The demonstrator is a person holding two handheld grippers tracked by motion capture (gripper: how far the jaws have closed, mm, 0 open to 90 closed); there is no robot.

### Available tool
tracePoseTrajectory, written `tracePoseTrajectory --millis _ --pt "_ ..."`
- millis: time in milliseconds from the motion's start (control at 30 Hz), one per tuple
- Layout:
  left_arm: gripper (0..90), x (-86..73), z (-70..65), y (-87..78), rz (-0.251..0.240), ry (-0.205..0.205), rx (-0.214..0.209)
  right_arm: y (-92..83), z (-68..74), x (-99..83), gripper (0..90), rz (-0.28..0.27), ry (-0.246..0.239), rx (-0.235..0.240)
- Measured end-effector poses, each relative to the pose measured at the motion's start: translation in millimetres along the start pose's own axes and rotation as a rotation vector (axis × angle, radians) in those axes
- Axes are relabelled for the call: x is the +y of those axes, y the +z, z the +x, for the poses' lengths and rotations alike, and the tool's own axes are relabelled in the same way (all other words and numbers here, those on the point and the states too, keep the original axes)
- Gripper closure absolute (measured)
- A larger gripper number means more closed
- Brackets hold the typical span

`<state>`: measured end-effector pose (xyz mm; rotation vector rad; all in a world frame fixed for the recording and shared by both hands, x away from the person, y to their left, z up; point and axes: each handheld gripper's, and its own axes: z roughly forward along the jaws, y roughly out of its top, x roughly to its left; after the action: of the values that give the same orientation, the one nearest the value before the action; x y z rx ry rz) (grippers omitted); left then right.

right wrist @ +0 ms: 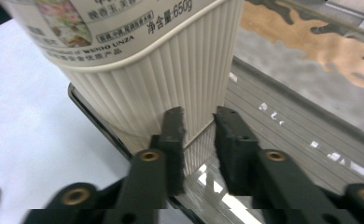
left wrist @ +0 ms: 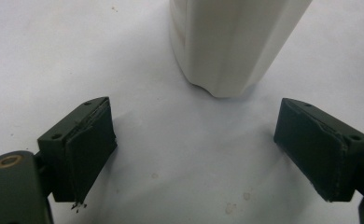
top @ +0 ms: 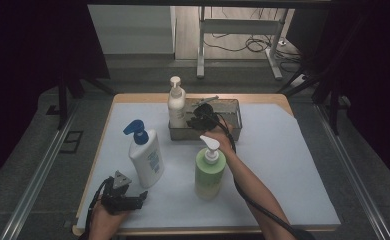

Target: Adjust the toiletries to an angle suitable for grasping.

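A cream pump bottle [top: 176, 107] stands upright in the left end of a grey metal tray [top: 231, 106] at the back of the table. My right gripper [top: 195, 118] hangs over the tray beside it. In the right gripper view the ribbed cream bottle [right wrist: 161, 65] rises just beyond my right gripper [right wrist: 199, 116], whose jaws stand a narrow gap apart with nothing between them, above the tray floor [right wrist: 283, 121]. My left gripper [top: 142, 196] rests near the front left, jaws wide open [left wrist: 195, 107], facing the base of a white bottle [left wrist: 227, 42].
The white bottle with a blue pump [top: 147, 160] stands left of centre. A green bottle with a white pump [top: 209, 172] stands mid-table, right in front of my right forearm. A white sheet [top: 283, 165] covers the tabletop, with bare room on its right side.
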<state>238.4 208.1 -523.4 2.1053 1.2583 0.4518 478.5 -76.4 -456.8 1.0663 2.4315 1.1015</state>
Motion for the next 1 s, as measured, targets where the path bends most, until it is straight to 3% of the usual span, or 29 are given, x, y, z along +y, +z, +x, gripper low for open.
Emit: tracePoseTrajectory --millis 267,667,1000 --pt "11.9 -0.1 -0.1 0.0 -0.001 -0.001 0.000 -18.6 -3.8 -3.7 46.3 -0.022 -0.015 0.039" --pt "11.9 -0.1 0.0 0.1 -0.001 -0.001 0.000 -46.7 -7.0 -13.7 34.9 -0.030 -0.044 0.049" --pt "11.9 -0.1 -0.2 0.2 -0.003 -0.002 -0.001 -66.7 -9.2 -22.7 25.2 -0.058 -0.033 0.084"
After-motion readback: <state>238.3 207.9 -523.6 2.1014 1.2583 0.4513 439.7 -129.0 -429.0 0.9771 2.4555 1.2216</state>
